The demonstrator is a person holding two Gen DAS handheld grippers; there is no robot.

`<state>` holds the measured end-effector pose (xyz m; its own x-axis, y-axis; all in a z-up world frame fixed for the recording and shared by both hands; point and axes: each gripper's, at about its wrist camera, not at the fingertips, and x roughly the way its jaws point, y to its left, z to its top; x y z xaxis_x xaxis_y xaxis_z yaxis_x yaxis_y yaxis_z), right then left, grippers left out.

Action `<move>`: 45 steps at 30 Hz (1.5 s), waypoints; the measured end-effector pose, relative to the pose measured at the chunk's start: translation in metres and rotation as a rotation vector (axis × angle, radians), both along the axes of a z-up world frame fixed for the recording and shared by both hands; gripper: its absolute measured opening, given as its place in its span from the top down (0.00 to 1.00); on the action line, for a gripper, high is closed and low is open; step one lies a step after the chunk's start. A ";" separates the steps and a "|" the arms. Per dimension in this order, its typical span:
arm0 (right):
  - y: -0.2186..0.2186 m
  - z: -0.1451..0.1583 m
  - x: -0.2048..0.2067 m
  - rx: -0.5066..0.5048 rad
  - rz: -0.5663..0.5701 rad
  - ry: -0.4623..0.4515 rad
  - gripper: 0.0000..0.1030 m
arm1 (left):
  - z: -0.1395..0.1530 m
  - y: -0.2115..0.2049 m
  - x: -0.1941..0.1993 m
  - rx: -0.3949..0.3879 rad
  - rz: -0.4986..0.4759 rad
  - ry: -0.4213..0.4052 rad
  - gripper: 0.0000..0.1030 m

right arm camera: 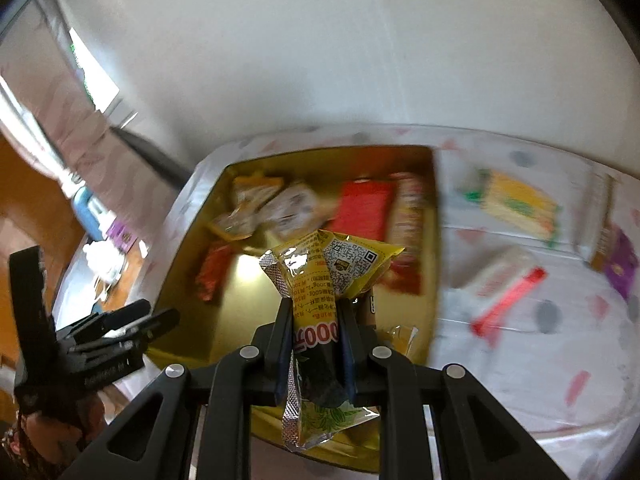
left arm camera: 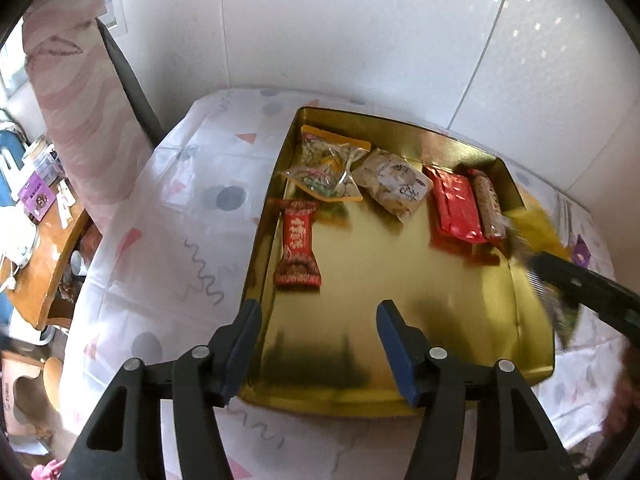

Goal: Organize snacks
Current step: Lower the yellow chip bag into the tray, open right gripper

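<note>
A gold tin tray point(left arm camera: 420, 280) lies on a patterned white tablecloth point(left arm camera: 168, 208). It holds a red twist-end packet point(left arm camera: 298, 248), clear orange-edged packets point(left arm camera: 328, 168), a beige packet point(left arm camera: 394, 188), a flat red packet point(left arm camera: 456, 208) and a long brown bar point(left arm camera: 488, 208). My left gripper point(left arm camera: 319, 312) hovers open over the tray's near left part, nothing between its fingers. My right gripper point(right arm camera: 316, 308) is shut on a yellow snack packet point(right arm camera: 340, 264), held above the tray point(right arm camera: 240, 276). In the left wrist view it shows blurred at the tray's right rim point(left arm camera: 580, 280).
On the cloth right of the tray lie a yellow-green packet point(right arm camera: 516, 204), a white-and-red packet point(right arm camera: 504, 288) and a purple packet point(right arm camera: 620, 268). A white wall rises behind the table. A cluttered wooden desk point(left arm camera: 36, 240) and a pink curtain point(left arm camera: 80, 100) stand at the left.
</note>
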<state>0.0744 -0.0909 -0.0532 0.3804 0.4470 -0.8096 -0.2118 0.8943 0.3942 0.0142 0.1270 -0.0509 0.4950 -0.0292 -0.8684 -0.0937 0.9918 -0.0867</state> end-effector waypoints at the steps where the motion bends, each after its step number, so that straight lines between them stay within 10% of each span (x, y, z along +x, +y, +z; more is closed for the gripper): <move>1: 0.009 -0.002 0.003 0.001 0.019 0.007 0.80 | 0.001 -0.001 -0.004 -0.001 -0.003 -0.002 0.41; 26: 0.110 -0.053 0.061 -0.044 0.015 0.122 0.70 | 0.011 0.022 -0.037 0.059 0.009 -0.009 0.41; 45: 0.036 -0.004 0.017 -0.086 0.008 -0.050 0.69 | 0.021 -0.042 -0.025 0.091 -0.143 -0.049 0.33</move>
<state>0.0917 -0.0545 -0.0573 0.4181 0.3797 -0.8252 -0.2365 0.9226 0.3047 -0.0106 0.0851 -0.0295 0.5336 -0.0247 -0.8454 0.0511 0.9987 0.0031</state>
